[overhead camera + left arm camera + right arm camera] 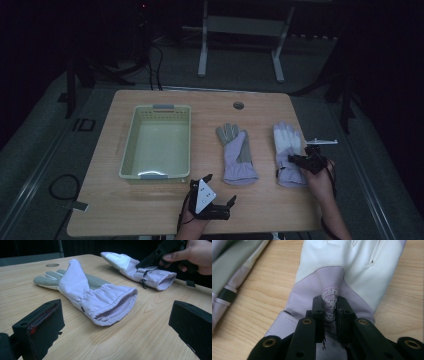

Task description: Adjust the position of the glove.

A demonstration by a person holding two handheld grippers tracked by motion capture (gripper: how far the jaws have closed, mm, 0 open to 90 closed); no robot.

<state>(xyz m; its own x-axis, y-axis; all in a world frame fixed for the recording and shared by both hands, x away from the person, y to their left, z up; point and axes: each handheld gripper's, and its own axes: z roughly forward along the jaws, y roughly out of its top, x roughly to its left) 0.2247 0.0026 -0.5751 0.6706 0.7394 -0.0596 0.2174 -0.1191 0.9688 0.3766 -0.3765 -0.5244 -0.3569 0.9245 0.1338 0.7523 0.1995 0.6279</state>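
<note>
High view sits above the near edge, looking forward and down over the whole desk (150,210). Left gripper view rides low, just off the wood, facing across the desk past its own fingers (40,327) toward both gloves. Right gripper view is pressed in close, looking straight down onto the right glove (352,270). All three share that right glove (288,150).

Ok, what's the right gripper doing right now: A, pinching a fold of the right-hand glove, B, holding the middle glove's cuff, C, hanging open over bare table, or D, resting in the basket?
A: the right gripper has its jaws closed on a raised fold of the right-hand glove, at its snowflake logo.
</note>
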